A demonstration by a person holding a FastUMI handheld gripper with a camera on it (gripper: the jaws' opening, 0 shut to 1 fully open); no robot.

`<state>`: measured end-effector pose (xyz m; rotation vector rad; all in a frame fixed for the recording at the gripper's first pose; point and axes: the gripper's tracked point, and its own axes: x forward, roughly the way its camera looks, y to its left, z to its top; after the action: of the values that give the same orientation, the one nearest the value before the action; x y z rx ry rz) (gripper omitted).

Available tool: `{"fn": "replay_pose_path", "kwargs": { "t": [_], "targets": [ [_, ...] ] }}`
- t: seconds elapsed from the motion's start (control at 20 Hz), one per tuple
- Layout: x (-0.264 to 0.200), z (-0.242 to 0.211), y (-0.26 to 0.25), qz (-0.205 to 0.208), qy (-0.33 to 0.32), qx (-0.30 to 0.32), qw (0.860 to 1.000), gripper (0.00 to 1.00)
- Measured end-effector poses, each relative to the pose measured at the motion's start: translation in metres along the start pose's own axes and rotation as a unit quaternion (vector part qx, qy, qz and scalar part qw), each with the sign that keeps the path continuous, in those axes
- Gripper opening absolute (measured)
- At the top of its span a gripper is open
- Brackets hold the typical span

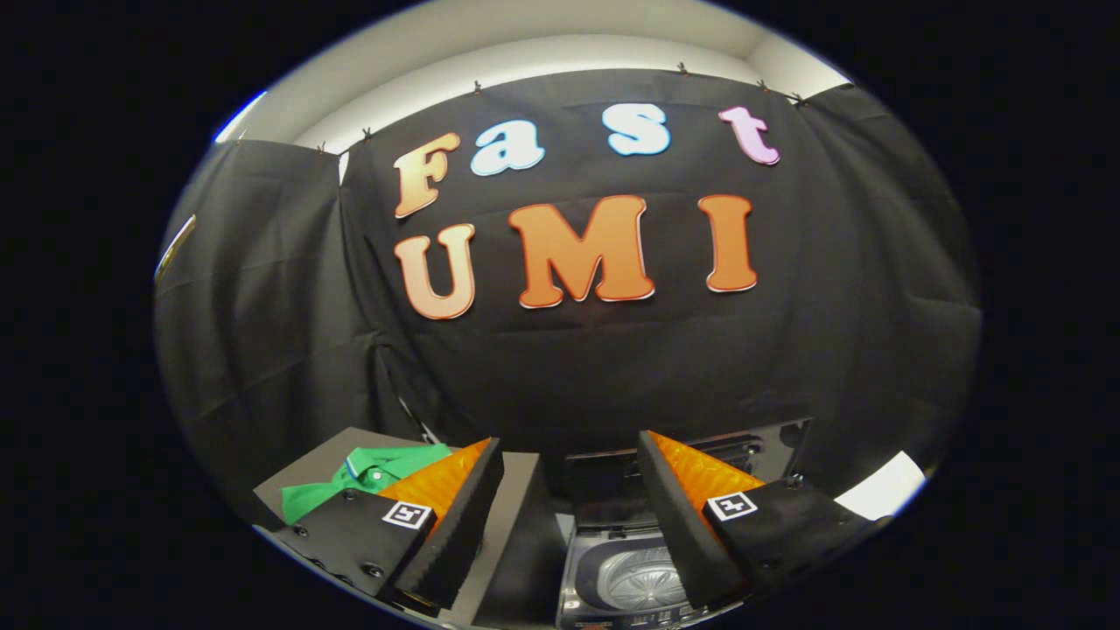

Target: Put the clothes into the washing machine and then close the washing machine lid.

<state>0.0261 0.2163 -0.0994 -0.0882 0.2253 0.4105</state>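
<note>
Ribbed foam lines the inner faces of your jaws (569,516) — they stand wide apart, released, nothing between them. Each finger carries a small square marker tag on its top side.

Through the gap between the fingers, low down, you see the washing machine (634,573): lid (700,455) raised and leaning back toward the booth wall, metal drum open below it. Nothing visible inside the drum from this angle, though only part of it shows past your right finger.

Green polo shirt (372,477) lies on the worktop (512,534) to the left of the machine, just beyond your left finger. The finger covers its near edge. Collar is up toward the far side, with a light trim line on it. Shirt is flat, not bunched, and clear of the machine — not touching it as far as you can see.

Worktop surface is dark grey, running from under the shirt across to the machine's left side.

Behind everything hangs black cloth (262,332), clipped along the top. A white patch (879,486) shows past your right finger; cannot tell what it is.
</note>
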Motion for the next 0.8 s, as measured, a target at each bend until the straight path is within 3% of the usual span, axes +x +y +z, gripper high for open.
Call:
{"fn": "replay_pose_path", "kwargs": {
  "t": [0.8],
  "targets": [
    [0.022, -0.078, 0.148, 0.141, 0.102, -0.033, 0.984, 0.99]
  ]
}}
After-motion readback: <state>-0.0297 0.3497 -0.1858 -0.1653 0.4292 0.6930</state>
